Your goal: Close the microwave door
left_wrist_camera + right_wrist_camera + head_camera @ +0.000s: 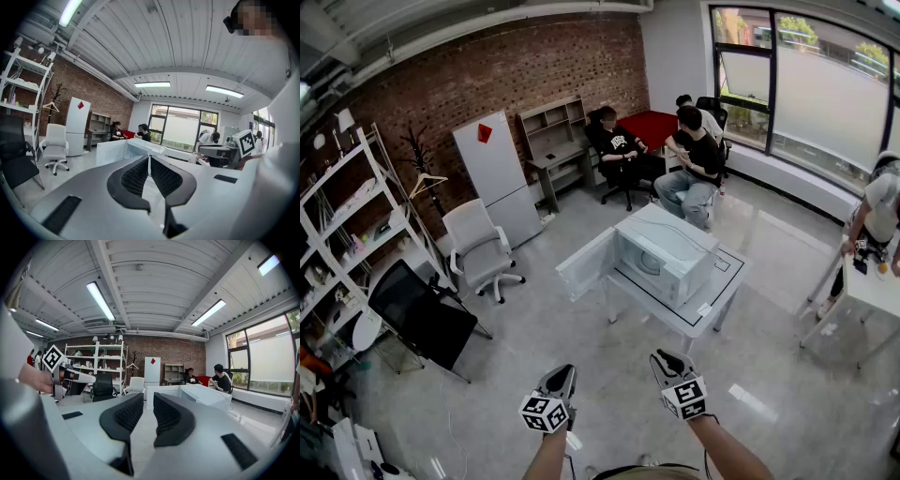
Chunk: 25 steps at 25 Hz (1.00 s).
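A white microwave [667, 251] stands on a white table [720, 298] in the middle of the room, a few steps ahead of me. Its door [584, 266] hangs wide open to the left. Both grippers are held low at the bottom of the head view, far from the microwave and pointing toward it. My left gripper [562, 377] [149, 158] is shut with its tips touching and nothing between them. On my right gripper [667, 360] [148, 397] a narrow gap shows between the pads, also empty. The microwave [206, 397] and its door [161, 394] show beyond the right jaws.
A white office chair [483, 248] and a black chair [422, 314] stand to the left of the path. A white fridge [497, 178] and shelves [347, 216] line the brick wall. People sit behind the table [694, 159]; another person [877, 211] stands at a table on the right.
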Each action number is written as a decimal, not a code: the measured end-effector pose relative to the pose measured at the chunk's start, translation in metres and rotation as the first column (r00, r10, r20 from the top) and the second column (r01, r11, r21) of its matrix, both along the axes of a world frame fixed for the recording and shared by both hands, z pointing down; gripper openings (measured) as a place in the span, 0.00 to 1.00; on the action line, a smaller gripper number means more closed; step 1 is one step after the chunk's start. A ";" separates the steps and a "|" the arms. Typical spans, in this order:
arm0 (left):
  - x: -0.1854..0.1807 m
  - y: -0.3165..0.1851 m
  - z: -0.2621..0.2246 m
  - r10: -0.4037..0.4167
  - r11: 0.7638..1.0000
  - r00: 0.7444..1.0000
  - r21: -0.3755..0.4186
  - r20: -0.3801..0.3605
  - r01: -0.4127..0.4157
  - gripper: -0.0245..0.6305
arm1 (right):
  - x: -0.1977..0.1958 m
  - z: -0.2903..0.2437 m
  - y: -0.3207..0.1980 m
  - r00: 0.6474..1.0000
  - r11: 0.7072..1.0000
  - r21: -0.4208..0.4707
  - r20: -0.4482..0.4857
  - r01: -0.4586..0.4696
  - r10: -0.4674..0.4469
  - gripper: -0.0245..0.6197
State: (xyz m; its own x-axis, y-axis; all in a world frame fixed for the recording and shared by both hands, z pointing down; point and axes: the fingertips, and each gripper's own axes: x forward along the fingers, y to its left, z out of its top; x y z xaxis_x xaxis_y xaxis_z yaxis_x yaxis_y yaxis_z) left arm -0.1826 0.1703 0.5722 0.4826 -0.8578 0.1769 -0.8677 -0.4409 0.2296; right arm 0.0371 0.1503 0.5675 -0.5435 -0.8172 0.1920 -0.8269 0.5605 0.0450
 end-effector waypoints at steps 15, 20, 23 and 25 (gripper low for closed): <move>0.002 -0.007 -0.002 -0.005 1.000 1.000 -0.001 0.009 0.005 0.04 | 0.004 -0.007 -0.009 0.998 1.000 -0.009 0.067 0.016 -0.015 0.20; 0.007 -0.011 -0.003 -0.010 1.000 1.000 0.002 0.005 0.010 0.04 | 0.006 -0.012 -0.013 0.997 1.000 0.006 0.070 0.030 -0.031 0.20; 0.010 -0.015 -0.002 -0.013 1.000 1.000 0.005 -0.001 0.013 0.04 | 0.006 -0.012 -0.015 0.997 0.999 0.009 0.064 0.044 -0.044 0.20; 0.010 -0.018 -0.001 -0.016 1.000 1.000 0.008 -0.003 0.016 0.04 | 0.004 -0.009 -0.018 0.997 0.999 0.009 0.060 0.050 -0.050 0.20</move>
State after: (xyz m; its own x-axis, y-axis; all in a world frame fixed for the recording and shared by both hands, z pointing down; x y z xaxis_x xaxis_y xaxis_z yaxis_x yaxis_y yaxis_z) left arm -0.1724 0.1520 0.5713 0.4694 -0.8668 0.1684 -0.8739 -0.4288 0.2290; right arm 0.0412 0.1323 0.5582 -0.5942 -0.7898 0.1520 -0.7991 0.6013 0.0003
